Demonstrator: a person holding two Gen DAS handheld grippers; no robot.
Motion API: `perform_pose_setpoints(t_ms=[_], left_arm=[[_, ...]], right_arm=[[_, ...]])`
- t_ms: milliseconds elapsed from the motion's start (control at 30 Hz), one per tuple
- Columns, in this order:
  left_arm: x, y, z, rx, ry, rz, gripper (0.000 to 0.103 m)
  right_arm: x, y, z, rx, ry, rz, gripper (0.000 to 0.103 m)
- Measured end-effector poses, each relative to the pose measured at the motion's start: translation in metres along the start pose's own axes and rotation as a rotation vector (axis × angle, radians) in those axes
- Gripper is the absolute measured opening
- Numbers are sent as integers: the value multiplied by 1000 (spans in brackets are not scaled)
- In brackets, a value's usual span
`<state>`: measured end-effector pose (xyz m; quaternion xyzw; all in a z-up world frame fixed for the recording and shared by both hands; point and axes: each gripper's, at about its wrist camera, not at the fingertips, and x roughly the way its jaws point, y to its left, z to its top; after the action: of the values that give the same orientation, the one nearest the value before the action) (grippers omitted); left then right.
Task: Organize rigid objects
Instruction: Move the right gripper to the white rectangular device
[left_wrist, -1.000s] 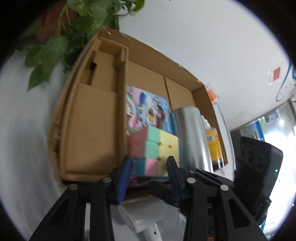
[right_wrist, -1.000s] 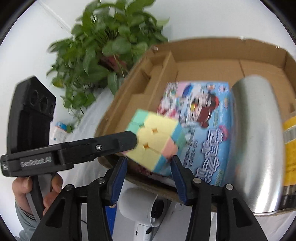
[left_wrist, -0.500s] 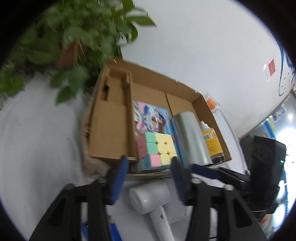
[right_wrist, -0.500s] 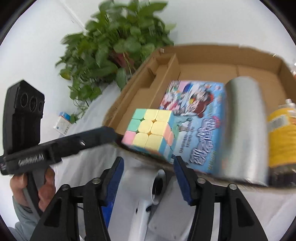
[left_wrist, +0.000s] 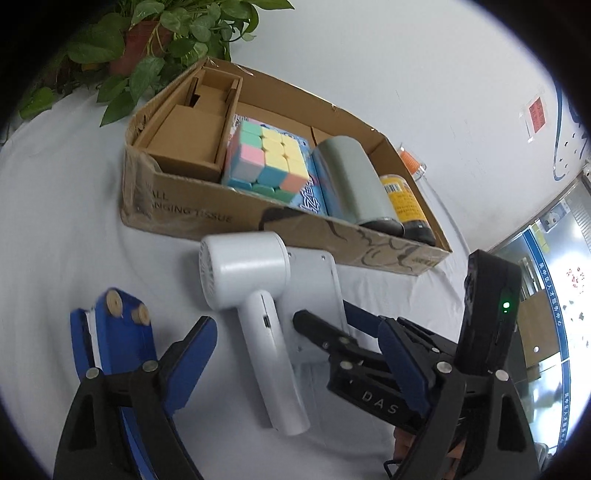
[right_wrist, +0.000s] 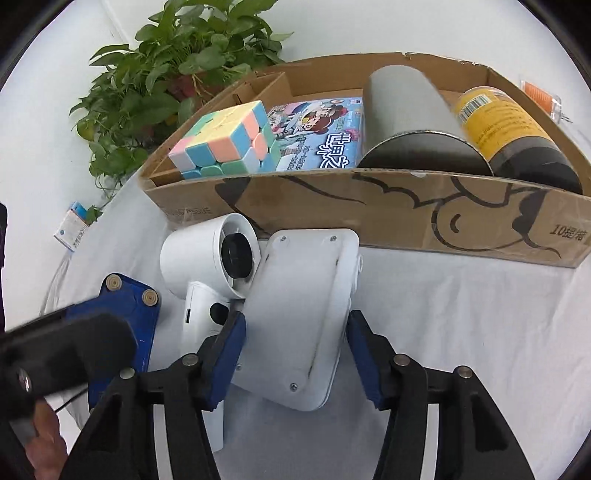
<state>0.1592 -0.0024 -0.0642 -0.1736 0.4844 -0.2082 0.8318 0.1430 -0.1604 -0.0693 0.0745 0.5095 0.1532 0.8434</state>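
surface: white-clothed table (left_wrist: 55, 221) | on it: cardboard box (left_wrist: 192, 216); white hair dryer (left_wrist: 251, 280); blue block (left_wrist: 118, 339); potted plant (left_wrist: 147, 40)

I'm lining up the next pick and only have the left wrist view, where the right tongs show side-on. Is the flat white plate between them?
Observer: Yes. In the right wrist view the white plate lies between the pads of the right tongs, which are closing. A gap still shows at the right-hand pad.
Operator: Which way does the hair dryer face?
Observer: The hair dryer turns its open end, with a black centre, toward the right wrist camera.
Operator: Anything on the table that I miss?
Observer: A small blue-and-white packet lies beside the trailing leaves of the plant.
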Motion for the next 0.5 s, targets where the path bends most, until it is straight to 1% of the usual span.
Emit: perform_pose_setpoints(t_ms=[100,133,167,200,233,300,367,400,433,467,500], left_arm=[[4,-9,-7,3,22,-14,88],[8,-12,-9,-1,32,-27,88],[13,-18,-14,1,48,-53,88],[19,-24,-17,6,58,-67,85],[24,-30,-19,16,65,-76,84],[37,-37,-19,19,77,-69,84],[45,-37,-15,10,76,-65,81],[49,-35,-12,16,71,-54,75],[52,-34,-7,22,67,-33,74],[54,-34,-2,34,63,-9,74],[55,-33,2,36,70,6,74]], right_arm=[[-14,-8,-12,-16,-14,1,35],[-20,-13,-17,-16,-19,14,25],[-23,-17,-20,-13,-15,31,23],[-27,-24,-26,-1,-4,50,23],[-31,-30,-31,8,6,73,22],[-32,-41,-41,24,47,99,20],[-32,-50,-45,40,61,127,22],[-35,-53,-46,46,57,135,23],[-40,-54,-46,42,42,137,31],[-45,-54,-45,32,19,134,50],[-47,-54,-43,26,-6,129,61]])
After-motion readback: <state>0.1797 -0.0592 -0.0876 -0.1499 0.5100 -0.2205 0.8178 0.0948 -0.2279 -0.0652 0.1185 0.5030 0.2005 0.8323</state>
